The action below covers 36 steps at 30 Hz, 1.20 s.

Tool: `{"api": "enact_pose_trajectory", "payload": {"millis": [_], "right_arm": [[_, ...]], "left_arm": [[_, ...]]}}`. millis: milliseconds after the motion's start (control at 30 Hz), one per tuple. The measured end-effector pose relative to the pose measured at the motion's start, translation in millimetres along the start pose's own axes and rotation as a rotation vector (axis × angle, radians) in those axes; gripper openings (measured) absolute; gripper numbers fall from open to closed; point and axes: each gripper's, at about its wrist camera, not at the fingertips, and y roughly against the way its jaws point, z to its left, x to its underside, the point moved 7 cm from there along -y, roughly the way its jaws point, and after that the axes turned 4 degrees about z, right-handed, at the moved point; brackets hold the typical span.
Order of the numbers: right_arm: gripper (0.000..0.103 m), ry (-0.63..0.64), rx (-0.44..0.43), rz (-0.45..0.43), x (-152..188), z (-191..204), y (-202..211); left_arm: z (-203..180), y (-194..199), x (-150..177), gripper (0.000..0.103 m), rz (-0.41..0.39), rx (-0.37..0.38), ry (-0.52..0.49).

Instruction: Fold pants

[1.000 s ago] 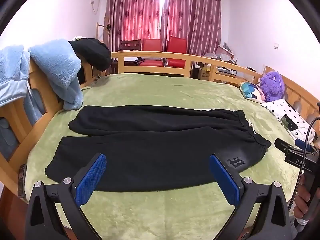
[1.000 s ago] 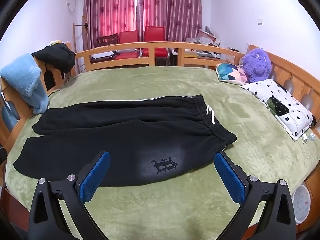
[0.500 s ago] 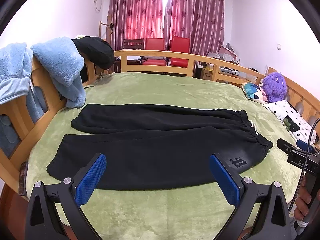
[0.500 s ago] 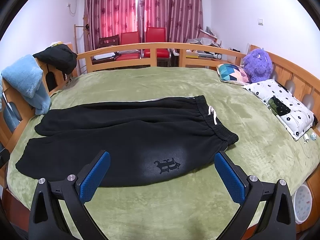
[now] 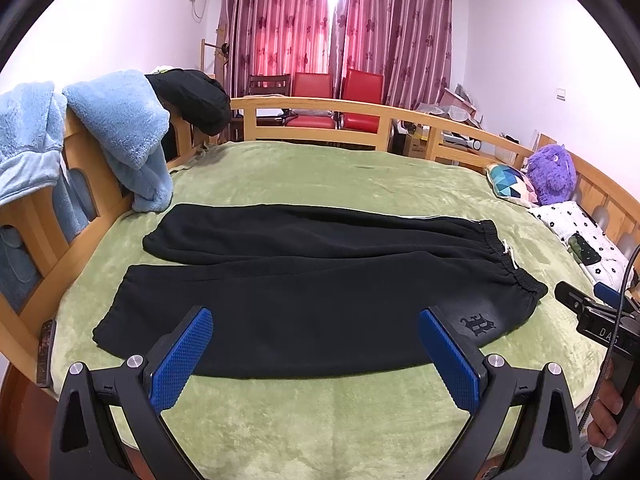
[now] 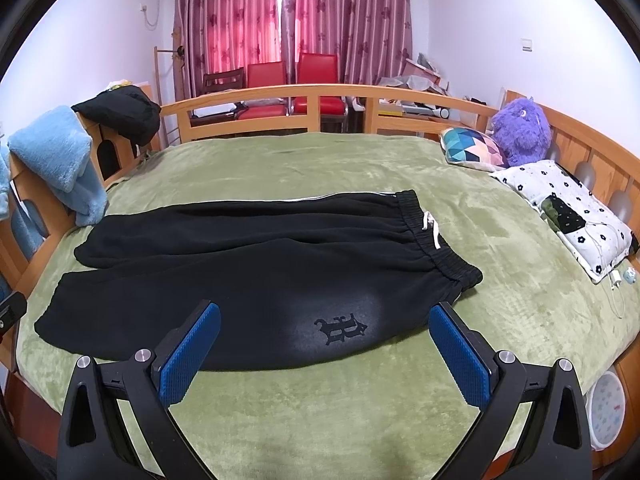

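Green blanket covered the whole bed, and past its wooden rail stood red chairs and pink curtains. Across the near half of that blanket the black pants lay flat, both legs spread side by side. Their long axis ran left to right across my view, not away from me: waistband on my right, cuffs on my left, the near leg's edge running along just beyond both sets of tongs.

That crosswise lie was what the first move turned on, as I judged it. My right gripper hung over the hip end, with the printed emblem framed between its blue pads, so it sat nearer the waistband. My left gripper faced the middle of the near leg and was the closer one to the cuffs. Both stood wide apart with nothing held, above the blanket and short of the cloth.

I reckoned each would need to shift outward along the near edge before pinching.

A white drawstring lay across the waistband.
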Motion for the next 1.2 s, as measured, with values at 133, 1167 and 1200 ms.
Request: {"api": "enact_pose_trajectory", "payload": {"millis": [133,1167,1200], "right_arm": [[0.102,0.003,0.000,0.002,0.6,-0.1,0.5],[0.102,0.025,0.013,-0.005,2.9,6.8,2.7],[0.102,0.025,0.012,-0.006,2.4,6.8,2.8]], "left_arm": [[-1.1,0.7,1.0,0.103,-0.005,0.004,-0.005],[4.5,3.1,3.8,0.103,0.004,0.008,0.017],[4.9,3.9,3.7,0.103,0.000,0.007,0.018]]}}
